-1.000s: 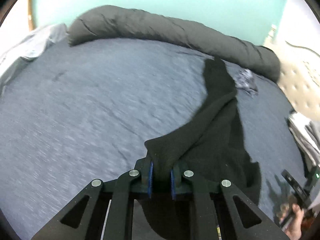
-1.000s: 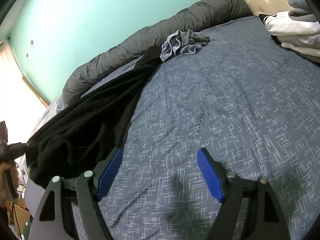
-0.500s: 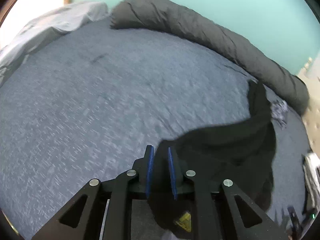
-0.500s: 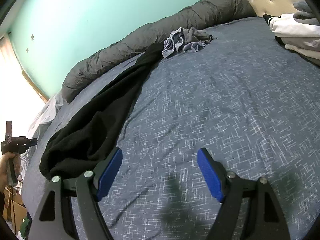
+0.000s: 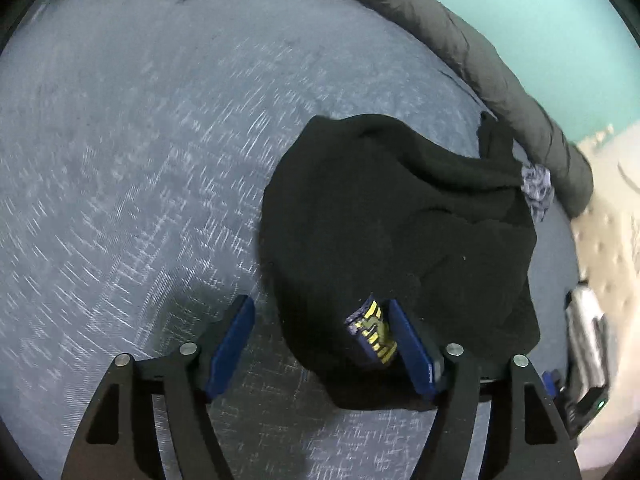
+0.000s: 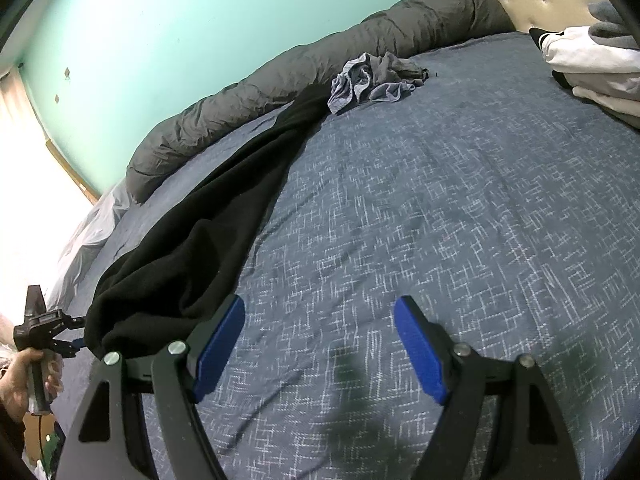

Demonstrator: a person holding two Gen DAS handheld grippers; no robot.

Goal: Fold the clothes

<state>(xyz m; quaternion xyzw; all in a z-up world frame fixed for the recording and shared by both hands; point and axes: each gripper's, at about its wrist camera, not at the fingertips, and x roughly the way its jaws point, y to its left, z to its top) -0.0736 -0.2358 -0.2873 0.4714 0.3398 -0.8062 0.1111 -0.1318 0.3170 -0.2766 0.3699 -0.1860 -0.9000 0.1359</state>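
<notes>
Since a second ago: left gripper [image 5: 320, 344] has come down toward the bed and let go of the black fleece garment [image 5: 392, 232]; its blue-padded jaws, then clamped on a raised fold, are now opening, with the garment's near hem lying loose between them, touching the right-hand pad but not pinched. Garment formerly lifted in a ridge; now slumped flat on the blue-grey patterned bedspread [image 5: 120, 200].

Item: black fleece garment. Long and narrow as seen from the right wrist view [image 6: 224, 216]. Long axis runs from the near-left edge of the bed, by the left gripper [image 6: 66, 338], diagonally up to the far edge, where its narrow end meets the dark grey rolled duvet [image 6: 320, 60]. Wide bunched end points toward the near edge. A small blue-and-yellow label [image 5: 372, 332] shows at the near hem.

Item: crumpled blue-grey cloth [image 6: 376, 80], just beside the garment's far end, against the duvet.

Item: stack of folded white and grey clothes [image 6: 592, 64], far-right corner of the bed, well apart from the garment.

Item: right gripper [image 6: 320, 348]. Jaws wide apart, holding nothing, above bare bedspread near the front edge, unmoved.

Item: person's hand [image 6: 24, 380] on the left gripper's handle.
</notes>
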